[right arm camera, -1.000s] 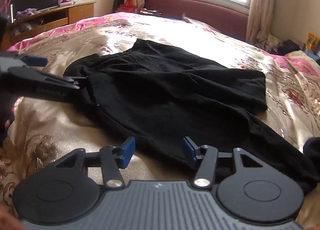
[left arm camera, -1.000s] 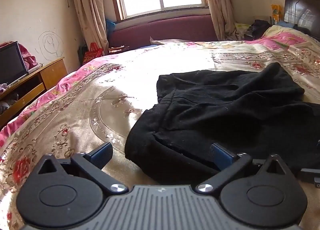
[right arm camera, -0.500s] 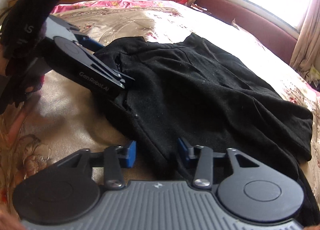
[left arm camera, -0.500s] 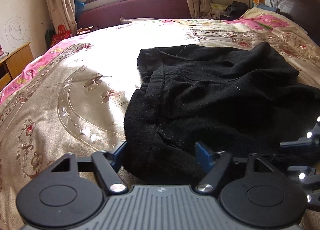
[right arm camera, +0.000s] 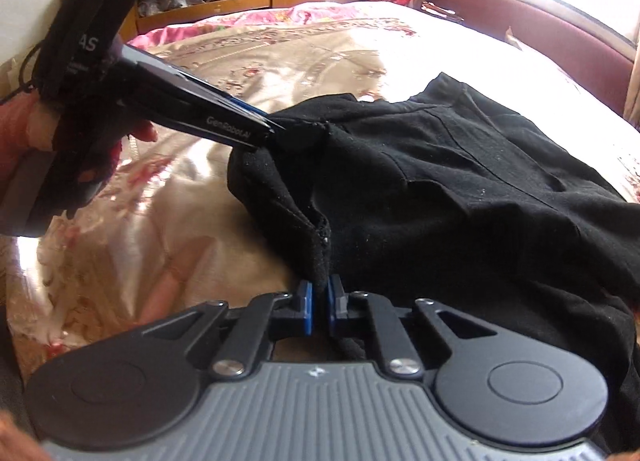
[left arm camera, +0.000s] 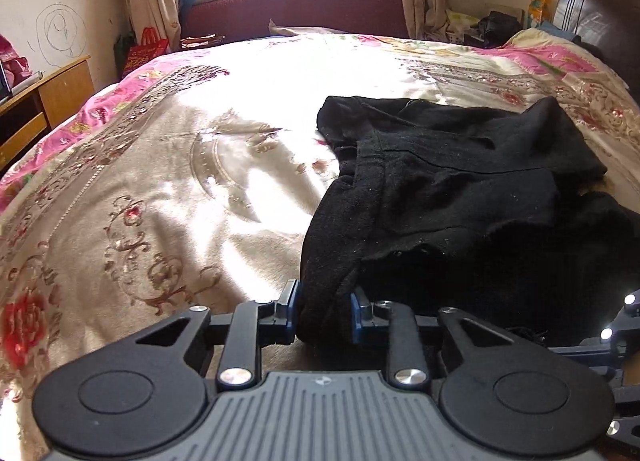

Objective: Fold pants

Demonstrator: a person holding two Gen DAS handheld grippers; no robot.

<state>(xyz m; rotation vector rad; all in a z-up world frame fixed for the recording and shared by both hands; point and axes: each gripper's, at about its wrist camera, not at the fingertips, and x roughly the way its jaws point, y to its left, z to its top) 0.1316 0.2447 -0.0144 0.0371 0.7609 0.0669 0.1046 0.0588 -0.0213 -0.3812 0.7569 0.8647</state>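
Both hand-held grippers have just been closing, each with cloth between its jaws. The left hand-held gripper (left arm camera: 324, 311) now pinches a thick roll of the pants' (left arm camera: 460, 197) near edge. The right hand-held gripper (right arm camera: 318, 303) has its blue pads almost together on a thin ridge of the same edge. A second ago both sets of jaws stood wide, short of the cloth; both cameras have since advanced onto it.

Judgement: the grasp phase is complete or nearly so. The next step is probably a lift and carry of the near edge toward 12 o'clock to make a fold.

The pants lie crumpled on the bed (left arm camera: 160, 189), at 1 to 3 o'clock in the left view and from centre to 3 o'clock in the right view.

Limits of view:
- The black cloth hides seams; waistband and leg ends cannot be told apart with certainty.
- The pants run out of frame at 3 o'clock in both views.
- How many layers each grip holds cannot be told.
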